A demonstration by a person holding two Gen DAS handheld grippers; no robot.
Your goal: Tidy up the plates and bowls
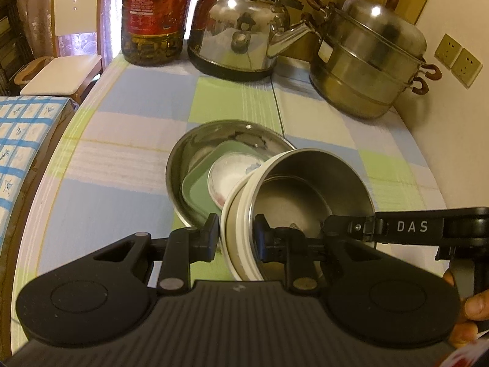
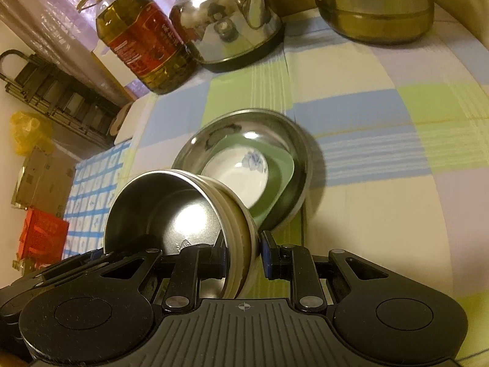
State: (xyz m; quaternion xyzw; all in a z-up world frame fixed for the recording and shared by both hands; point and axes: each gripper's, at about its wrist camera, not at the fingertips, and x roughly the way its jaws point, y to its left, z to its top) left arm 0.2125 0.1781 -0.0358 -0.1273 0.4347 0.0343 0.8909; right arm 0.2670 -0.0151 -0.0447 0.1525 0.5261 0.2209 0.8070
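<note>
A steel bowl with a cream outer wall hangs tilted over the checked tablecloth, held from both sides. My left gripper is shut on its left rim, one pad inside and one outside. My right gripper is shut on the opposite rim; it also shows in the left wrist view as the right gripper. Just beyond the held bowl stands a large steel basin. In it lies a green square plate with a white flower-painted bowl on top.
At the back of the table stand an oil bottle, a steel kettle and a stacked steamer pot by the wall. A chair stands past the table's left edge. A hand grips the right tool.
</note>
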